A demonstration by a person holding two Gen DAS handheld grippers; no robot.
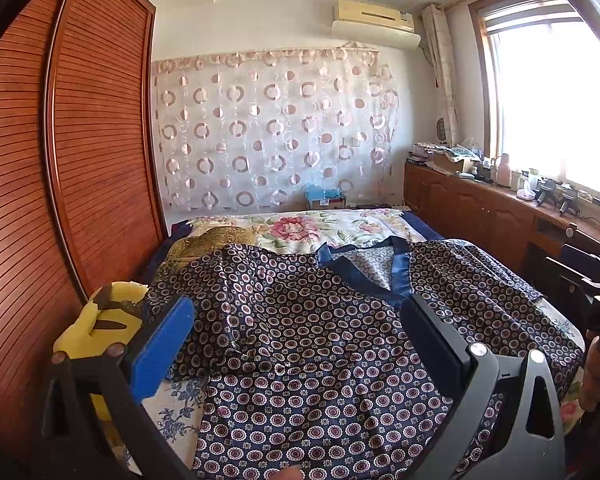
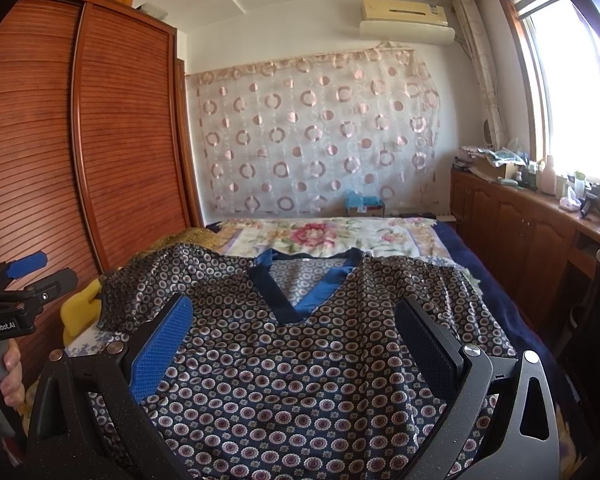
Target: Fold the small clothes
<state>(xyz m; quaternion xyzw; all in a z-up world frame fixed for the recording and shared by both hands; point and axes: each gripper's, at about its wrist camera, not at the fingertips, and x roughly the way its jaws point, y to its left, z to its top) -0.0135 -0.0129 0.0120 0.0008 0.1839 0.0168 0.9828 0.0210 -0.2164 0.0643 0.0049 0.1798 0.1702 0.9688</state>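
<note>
A navy shirt point(image 1: 308, 344) printed with small rings lies spread face up on the bed, its blue V-neck collar point(image 1: 380, 268) toward the far end. The same shirt point(image 2: 300, 360) and collar point(image 2: 300, 284) fill the right wrist view. My left gripper point(image 1: 300, 320) hovers open above the shirt's left half, nothing between its fingers. My right gripper point(image 2: 296, 328) hovers open above the chest, just below the collar. The left gripper point(image 2: 24, 272) also shows at the left edge of the right wrist view, held by a hand. The left sleeve point(image 1: 204, 280) lies rumpled.
A yellow plush toy point(image 1: 100, 320) sits at the bed's left edge against the wooden wardrobe point(image 1: 60, 160). A floral quilt point(image 1: 300, 228) covers the far bed. A wooden cabinet point(image 1: 480, 208) with bottles runs under the window at right.
</note>
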